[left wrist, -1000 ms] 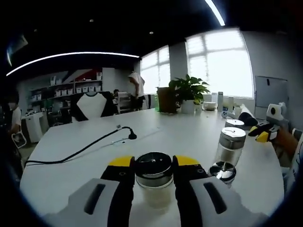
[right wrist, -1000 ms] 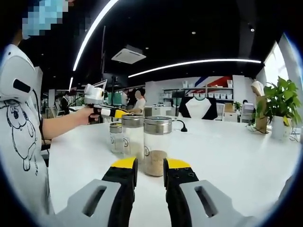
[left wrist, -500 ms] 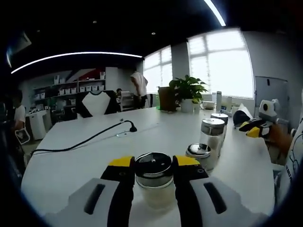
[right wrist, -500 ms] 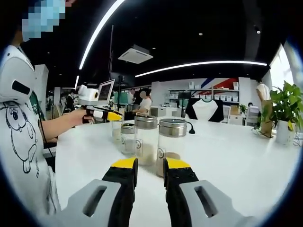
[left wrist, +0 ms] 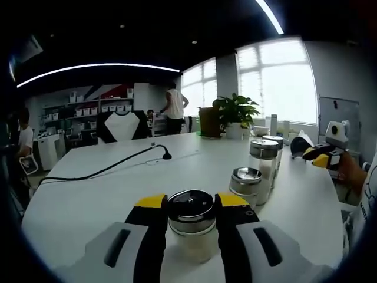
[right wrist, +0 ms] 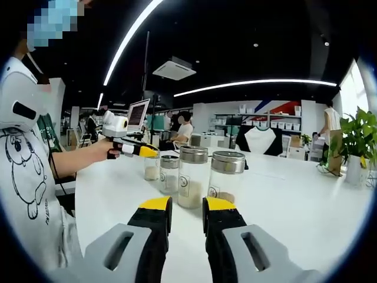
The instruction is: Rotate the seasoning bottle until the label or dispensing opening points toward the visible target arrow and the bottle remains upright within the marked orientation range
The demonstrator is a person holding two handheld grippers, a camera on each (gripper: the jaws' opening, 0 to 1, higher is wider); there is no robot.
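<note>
L gripper [left wrist: 190, 203] clamped on seasoning bottle [left wrist: 191, 227], upright, near edge of white table [left wrist: 88, 194]. Three more jars [left wrist: 254, 174] stand in a row to its right. R gripper [right wrist: 185, 206] jaws nearly together, nothing between. Jar labels [right wrist: 184, 184] too small to read.

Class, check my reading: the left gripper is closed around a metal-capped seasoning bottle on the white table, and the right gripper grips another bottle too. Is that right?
Not quite. The left gripper does clamp the seasoning bottle on the white table. But the right gripper view shows the right gripper holding nothing, jaws nearly together, short of the three bottles.
</note>
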